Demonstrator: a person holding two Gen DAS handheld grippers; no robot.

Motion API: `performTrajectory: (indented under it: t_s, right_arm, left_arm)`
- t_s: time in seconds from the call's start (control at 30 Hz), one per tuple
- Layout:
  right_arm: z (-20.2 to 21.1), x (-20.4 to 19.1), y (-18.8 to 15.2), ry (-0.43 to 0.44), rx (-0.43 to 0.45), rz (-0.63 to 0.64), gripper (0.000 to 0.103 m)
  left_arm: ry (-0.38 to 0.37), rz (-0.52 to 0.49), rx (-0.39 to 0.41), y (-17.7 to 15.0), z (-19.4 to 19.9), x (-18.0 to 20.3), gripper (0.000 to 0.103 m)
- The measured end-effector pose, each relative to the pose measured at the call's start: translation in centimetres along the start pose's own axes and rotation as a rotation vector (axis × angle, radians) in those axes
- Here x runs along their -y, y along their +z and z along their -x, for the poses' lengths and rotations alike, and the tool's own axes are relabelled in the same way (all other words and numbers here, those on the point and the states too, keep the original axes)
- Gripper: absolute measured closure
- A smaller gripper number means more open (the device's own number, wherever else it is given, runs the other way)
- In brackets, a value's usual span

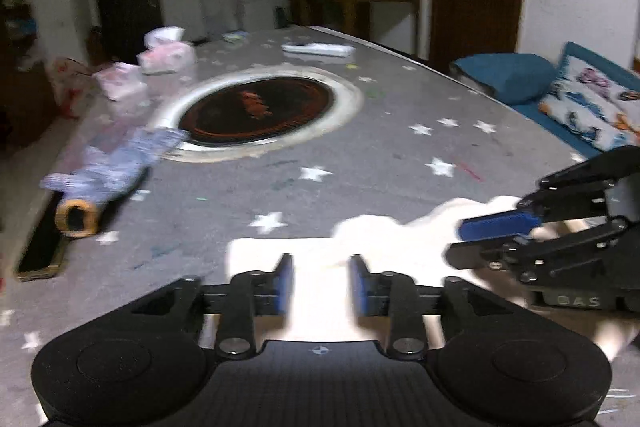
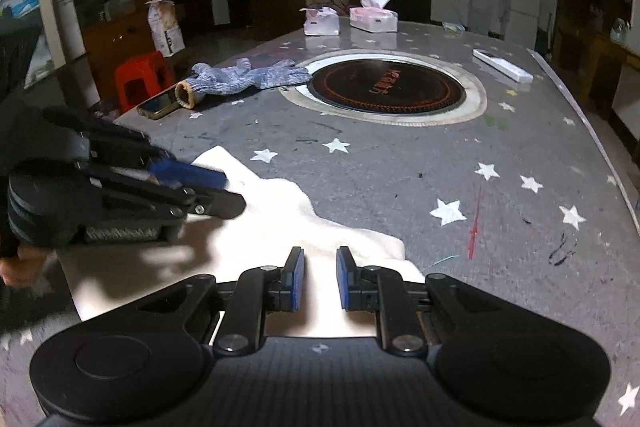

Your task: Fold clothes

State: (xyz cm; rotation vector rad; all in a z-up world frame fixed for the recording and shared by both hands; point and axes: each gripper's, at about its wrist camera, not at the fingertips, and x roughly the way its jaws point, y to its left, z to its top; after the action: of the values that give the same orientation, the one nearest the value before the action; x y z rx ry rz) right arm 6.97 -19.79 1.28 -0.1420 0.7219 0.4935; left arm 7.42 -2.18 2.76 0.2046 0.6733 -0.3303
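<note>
A white cloth [image 2: 280, 223] lies crumpled on the grey star-patterned table near the front edge; it also shows in the left wrist view [image 1: 384, 239], blurred. My left gripper [image 1: 321, 285] is open, its blue pads apart just above the cloth's near part. My right gripper [image 2: 320, 279] is open over the cloth's near right edge, nothing between its pads. In the right wrist view the left gripper [image 2: 208, 187] reaches over the cloth from the left. In the left wrist view the right gripper [image 1: 488, 239] comes in from the right above the cloth.
A round dark hotplate [image 2: 386, 87] is set in the table's middle. A blue knit glove [image 2: 248, 77] and a phone [image 2: 156, 105] lie at the left. Tissue packs [image 2: 372, 17] and a white remote [image 2: 502, 65] sit at the far side. A red stool [image 2: 140, 77] stands beyond the left edge.
</note>
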Motion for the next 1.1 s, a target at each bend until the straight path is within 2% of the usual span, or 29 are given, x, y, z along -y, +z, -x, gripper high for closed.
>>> performTrajectory:
  t_s: [0.17, 0.33, 0.63, 0.73, 1.03, 1.1]
  right_arm:
    - [0.0, -0.2, 0.0, -0.001, 0.003, 0.020, 0.088]
    - [-0.1, -0.3, -0.1, -0.003, 0.004, 0.033, 0.087]
    - [-0.1, -0.5, -0.1, -0.008, 0.002, 0.063, 0.087]
    - [-0.1, -0.6, -0.1, -0.010, 0.001, 0.075, 0.086]
    - [0.3, -1.1, -0.4, -0.008, -0.007, 0.121, 0.085]
    - [0.5, -1.3, -0.5, -0.006, -0.009, 0.134, 0.085]
  left_arm:
    - [0.050, 0.060, -0.006, -1.0, 1.6, -0.9, 0.056]
    - [0.060, 0.148, -0.019, -2.0, 3.0, -1.6, 0.047]
    - [0.061, 0.205, -0.056, -3.4, 4.3, -1.7, 0.045]
    - [0.045, 0.226, -0.067, -3.5, 4.2, -2.0, 0.046]
    - [0.000, 0.219, -0.087, -3.9, 4.8, -1.5, 0.068]
    - [-0.012, 0.218, -0.090, -4.1, 5.1, -1.4, 0.069]
